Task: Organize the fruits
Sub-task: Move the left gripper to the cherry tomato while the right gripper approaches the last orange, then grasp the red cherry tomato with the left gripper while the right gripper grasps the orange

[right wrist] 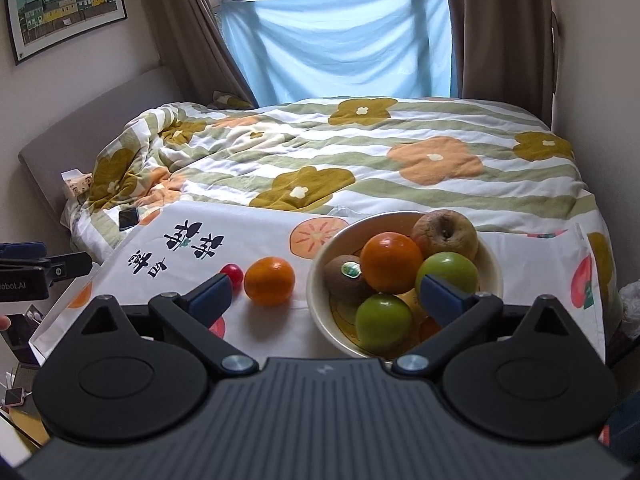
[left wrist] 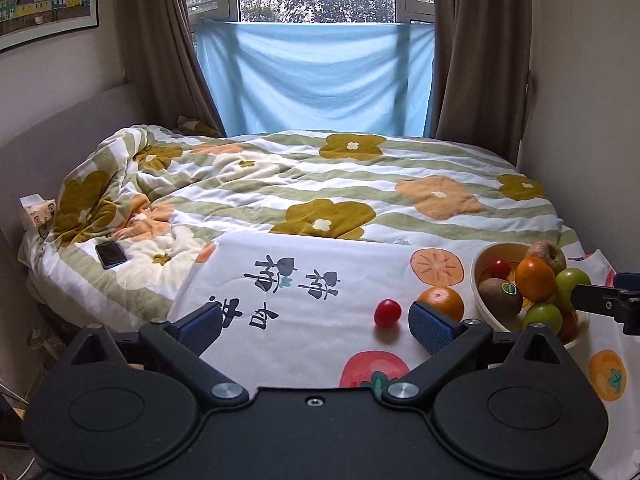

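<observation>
A cream bowl (right wrist: 320, 312) (left wrist: 480, 264) stands on the printed white cloth and holds an orange (right wrist: 391, 262), two green apples (right wrist: 448, 270), a kiwi (right wrist: 346, 278), a brownish apple (right wrist: 444, 234) and a small red tomato (left wrist: 500, 269). A loose orange (right wrist: 270, 280) (left wrist: 442, 302) and a loose red tomato (left wrist: 387, 312) (right wrist: 234, 274) lie on the cloth left of the bowl. My left gripper (left wrist: 316, 326) is open and empty, above the cloth, its right finger just before the loose orange. My right gripper (right wrist: 326, 300) is open and empty, in front of the bowl.
The cloth (left wrist: 300, 320) lies on a table at the foot of a bed with a flowered duvet (left wrist: 320, 184). A phone (left wrist: 111, 255) lies on the duvet at left. Walls and curtains close in both sides; a window stands behind the bed.
</observation>
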### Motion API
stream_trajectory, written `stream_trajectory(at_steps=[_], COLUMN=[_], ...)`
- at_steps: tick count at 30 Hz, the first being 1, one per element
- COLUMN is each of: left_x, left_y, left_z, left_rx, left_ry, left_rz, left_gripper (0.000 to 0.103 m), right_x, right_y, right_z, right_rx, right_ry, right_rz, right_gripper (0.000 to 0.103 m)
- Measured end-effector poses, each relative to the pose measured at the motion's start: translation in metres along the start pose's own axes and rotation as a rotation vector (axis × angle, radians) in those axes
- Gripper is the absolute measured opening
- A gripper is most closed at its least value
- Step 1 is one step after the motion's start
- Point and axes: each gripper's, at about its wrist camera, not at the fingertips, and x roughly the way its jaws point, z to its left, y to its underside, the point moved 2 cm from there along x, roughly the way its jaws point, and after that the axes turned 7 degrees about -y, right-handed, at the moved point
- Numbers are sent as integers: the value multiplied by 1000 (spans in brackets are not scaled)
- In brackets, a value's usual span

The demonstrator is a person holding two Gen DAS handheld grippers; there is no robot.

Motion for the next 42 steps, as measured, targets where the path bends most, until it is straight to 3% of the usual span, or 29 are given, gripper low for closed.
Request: stream_trajectory(at_steps=[7,17,24,34,41,42], left_x=[24,103,149,190,197,197], left_y=[-6,5,9,16,18,19], left_z=[19,-11,-40,-55,-56,-55], left_rx=[81,420,583,654,650,654], left_ry=[73,356,492,589,659,657], left_rz=[10,38,21,64,92,86], left_gripper=[103,103,96,65,33,32], right_x=[22,62,84,121,134,135], right_y=[4,29,39,37,39,39], right_z=[32,37,40,46,50,50], right_rx=[52,360,500,554,576,580], right_ry=[47,175,252,301,309,310], right_rz=[35,46,-2,-28,-27,-26], right_gripper=[103,103,103,103,103,103])
